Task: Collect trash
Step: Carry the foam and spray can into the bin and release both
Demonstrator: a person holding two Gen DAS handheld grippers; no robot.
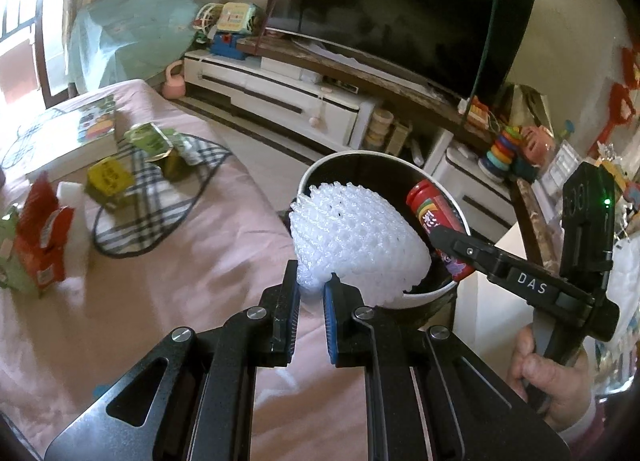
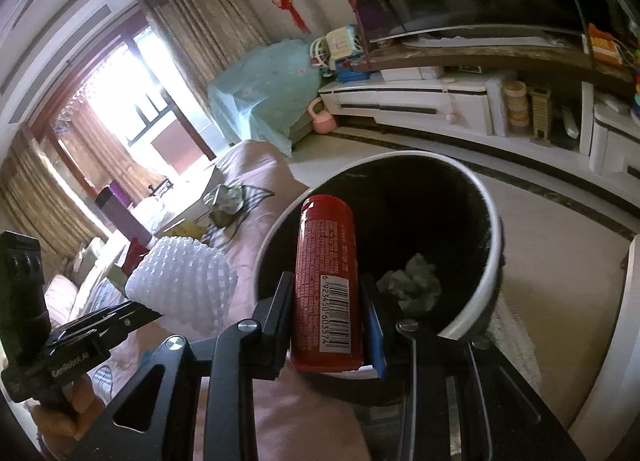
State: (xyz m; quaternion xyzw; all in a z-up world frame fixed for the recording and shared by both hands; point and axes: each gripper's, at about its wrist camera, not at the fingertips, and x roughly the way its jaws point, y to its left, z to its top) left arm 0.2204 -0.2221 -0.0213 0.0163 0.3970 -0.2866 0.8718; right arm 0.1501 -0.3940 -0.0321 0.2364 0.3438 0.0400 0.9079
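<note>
- Left wrist view: left gripper [image 1: 311,303] clamped on the lower edge of the white foam net [image 1: 356,239]; bulk of the net ahead of the fingers, leaning over the near rim of the trash bin [image 1: 420,297].
- Same view: net overlapping the bin mouth only in part, lower portion outside the rim and above the pink cover [image 1: 192,261]. Release judged to need more travel forward, toward the bin centre.
- Same view: right gripper [image 1: 442,241] entering from the right, closed on the red tube [image 1: 438,231]; tube's long axis slanted, capped end up and away, lower end down inside the bin mouth.
- Same view: further wrappers [image 1: 108,179] lying well apart on the cover, to the left; not yet collected.
- Right wrist view: right gripper [image 2: 326,325] gripping the red tube [image 2: 326,281] near its barcode end; long axis along the fingers, far end reaching over the near rim of the trash bin [image 2: 494,245].
- Same view: bin opening directly ahead and below; crumpled scrap [image 2: 416,285] already at the bottom.
- Same view: foam net [image 2: 184,285] to the left of the bin rim, held by the left gripper [image 2: 150,315].
- Judgement: right gripper nearer to a clean drop; tube mostly above the opening, net beside it.
</note>
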